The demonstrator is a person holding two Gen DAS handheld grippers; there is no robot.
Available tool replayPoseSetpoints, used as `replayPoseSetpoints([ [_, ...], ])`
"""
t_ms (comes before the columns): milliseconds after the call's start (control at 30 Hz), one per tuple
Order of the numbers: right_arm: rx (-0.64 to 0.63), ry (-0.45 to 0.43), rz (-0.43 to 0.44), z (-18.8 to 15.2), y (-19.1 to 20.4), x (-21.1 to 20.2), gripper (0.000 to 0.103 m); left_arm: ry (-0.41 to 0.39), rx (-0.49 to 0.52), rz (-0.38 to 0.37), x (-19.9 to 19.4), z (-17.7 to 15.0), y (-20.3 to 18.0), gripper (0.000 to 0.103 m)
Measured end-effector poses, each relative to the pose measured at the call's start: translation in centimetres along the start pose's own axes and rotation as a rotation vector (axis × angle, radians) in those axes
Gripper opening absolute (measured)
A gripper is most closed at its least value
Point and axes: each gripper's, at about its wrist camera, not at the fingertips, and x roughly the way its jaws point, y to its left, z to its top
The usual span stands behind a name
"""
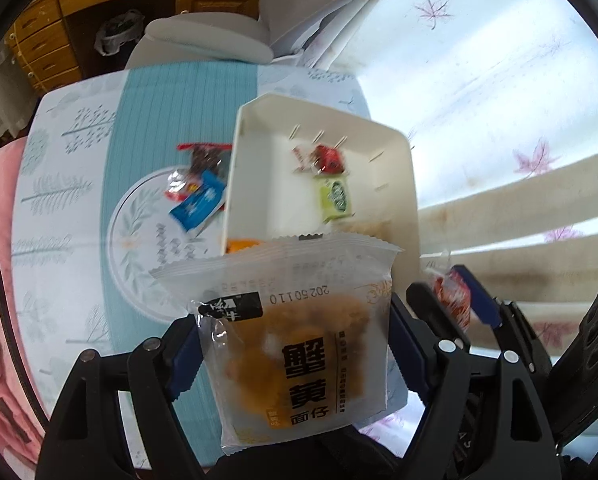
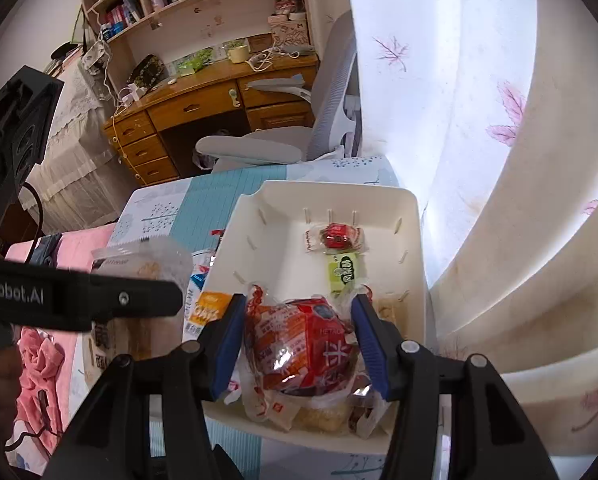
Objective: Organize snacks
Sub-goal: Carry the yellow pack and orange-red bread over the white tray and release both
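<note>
Already over the white tray [image 2: 413,248]: right gripper [image 2: 299,344] clamped on red snack bag [image 2: 303,352], straight above the near end. Beside it, left gripper [image 1: 295,344] pinching crab-roe noodle packet [image 1: 299,344] (long axis upright), short of the rim.

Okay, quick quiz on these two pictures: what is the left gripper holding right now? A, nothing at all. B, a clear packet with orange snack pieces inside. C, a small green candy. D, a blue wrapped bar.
B: in the left wrist view the left gripper is closed on the clear packet of orange pieces, while the blue bar lies on the table and the green candy sits in the white tray.
</note>
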Motion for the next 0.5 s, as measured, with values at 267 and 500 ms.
replayPoseSetpoints([
  [267,0.014,0.006,0.009,0.7,-1.5,1.2,0.055,-0.016,-0.015,-0.017,1.5,1.9,-0.5,0.081],
  [500,0.045,0.061,-0.024,0.7,-2.4,2.6,0.059,-0.082,-0.07,-0.097,0.8,2.6,0.1,0.098],
])
